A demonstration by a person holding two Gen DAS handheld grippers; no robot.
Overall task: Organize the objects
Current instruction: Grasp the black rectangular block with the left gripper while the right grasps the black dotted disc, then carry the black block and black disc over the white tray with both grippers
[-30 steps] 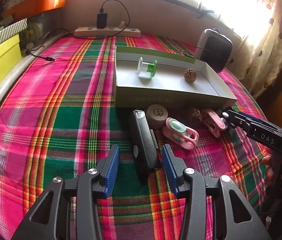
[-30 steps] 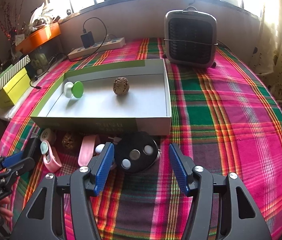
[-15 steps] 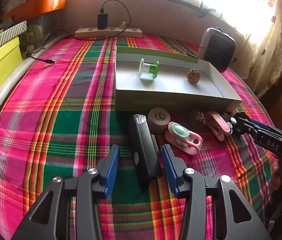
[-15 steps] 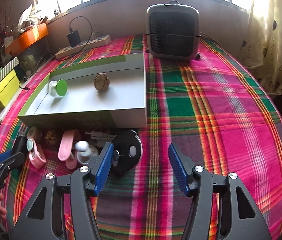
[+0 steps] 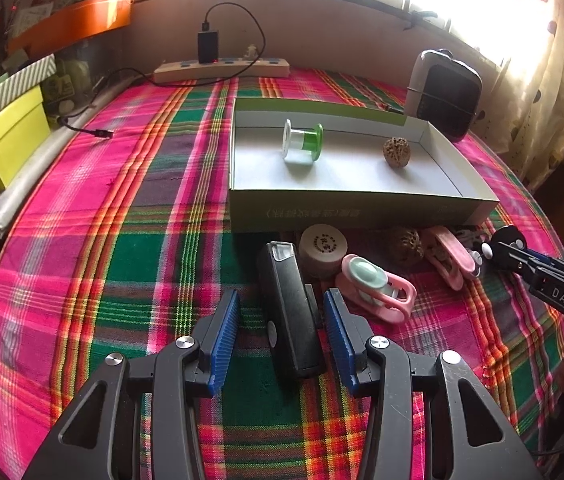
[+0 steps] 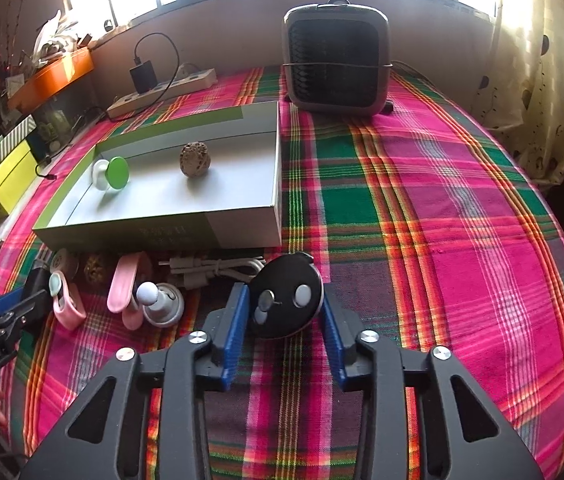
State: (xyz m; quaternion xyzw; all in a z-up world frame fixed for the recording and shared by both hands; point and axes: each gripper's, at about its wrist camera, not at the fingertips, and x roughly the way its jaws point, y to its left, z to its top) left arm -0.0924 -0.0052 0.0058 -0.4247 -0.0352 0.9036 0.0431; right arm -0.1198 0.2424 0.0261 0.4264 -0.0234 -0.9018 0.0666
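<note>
- The shallow cardboard box (image 5: 361,204) sits on the plaid-covered table (image 6: 441,220), its near wall green and grey; inside it a green-and-white spool (image 5: 302,141) lies on its side toward the left, and a brown wrinkled walnut (image 5: 397,152) rests toward the right, the two well apart.
- Along the box's near wall lies a row of loose things: a round beige tin (image 5: 323,245), a second walnut (image 5: 405,242), a pink clip with a mint disc (image 5: 375,286), a long pink clip (image 6: 124,284), a white knobbed piece (image 6: 160,302) and a bundled white cable (image 6: 218,270).
- My left claw (image 5: 282,330) is spread wide, its blue pads on either side of a long black device (image 5: 291,308) that lies flat on the cloth, with gaps on both sides.
- My right claw (image 6: 285,322) has its pads against the sides of a round black disc (image 6: 285,300) with three pale buttons on its face; it looks pinched and tilted up off the cloth, though I cannot be sure it is fully lifted.
- That disc is just near of the box's right corner.
- A grey fan heater (image 6: 335,64) stands at the far side; a power strip (image 5: 222,68) lies by the wall, and a yellow box (image 5: 2,148) sits far left.
</note>
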